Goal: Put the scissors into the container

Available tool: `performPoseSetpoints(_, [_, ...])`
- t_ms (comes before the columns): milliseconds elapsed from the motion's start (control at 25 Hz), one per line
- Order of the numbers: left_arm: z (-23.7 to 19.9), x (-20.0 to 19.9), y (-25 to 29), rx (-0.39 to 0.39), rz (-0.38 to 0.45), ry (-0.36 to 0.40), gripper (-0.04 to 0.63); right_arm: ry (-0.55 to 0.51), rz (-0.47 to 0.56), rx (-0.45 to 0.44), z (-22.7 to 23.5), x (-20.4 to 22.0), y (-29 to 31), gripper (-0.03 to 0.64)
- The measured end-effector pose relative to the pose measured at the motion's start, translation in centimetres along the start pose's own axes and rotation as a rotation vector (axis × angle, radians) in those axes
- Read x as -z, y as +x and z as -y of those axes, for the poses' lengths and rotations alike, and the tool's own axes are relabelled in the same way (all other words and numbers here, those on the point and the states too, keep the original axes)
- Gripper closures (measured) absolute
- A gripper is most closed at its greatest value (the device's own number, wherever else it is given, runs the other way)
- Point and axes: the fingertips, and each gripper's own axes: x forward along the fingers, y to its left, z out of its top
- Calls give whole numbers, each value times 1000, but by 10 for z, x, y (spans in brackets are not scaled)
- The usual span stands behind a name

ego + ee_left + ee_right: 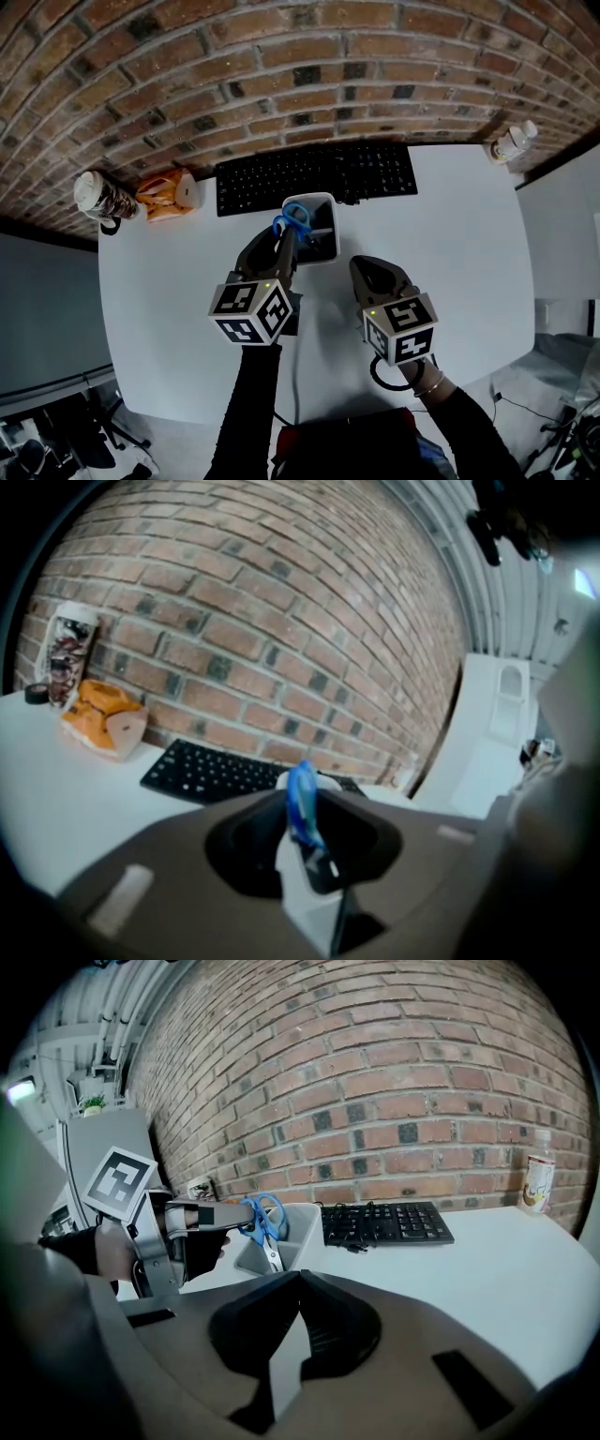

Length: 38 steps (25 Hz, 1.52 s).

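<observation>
The blue-handled scissors [294, 221] stand blades down in the white container [323, 199] in front of the keyboard. In the right gripper view the blades [273, 1255] dip inside the container [298, 1232] while the blue handles stick out above its rim. My left gripper [284, 236] is at those handles; in its own view the blue handle [300, 803] stands between the parted jaws, and I see no pad pressing on it. My right gripper [367, 267] hovers over the table just right of the container, jaws together and empty [298, 1283].
A black keyboard [314, 175] lies behind the container against the brick wall. An orange object [164, 195] and a patterned cup [98, 195] sit at the back left. A small bottle [511, 142] stands at the back right corner. A black cable loop [384, 375] hangs by the near edge.
</observation>
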Motion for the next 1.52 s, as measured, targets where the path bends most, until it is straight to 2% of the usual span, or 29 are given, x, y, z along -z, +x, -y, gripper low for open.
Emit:
performPoseSetpoints(360, [-11,11,-7,-6,-46,-8,489,11,-9,14,0,4,-2,607])
performPoseSetpoints(920, [-7,34,-29,-32,-70,-23,491,11,-24,17,-5,16,-10,607])
performPoseSetpoints(1320, [-2,48,-54,-88,-64,-7,591,-1,-19,0,-10,24,-26,607])
performPoseSetpoints(1520, [7,51,-68,-95,-62,8,594,-6,-12,-6,-11,27,-38,607])
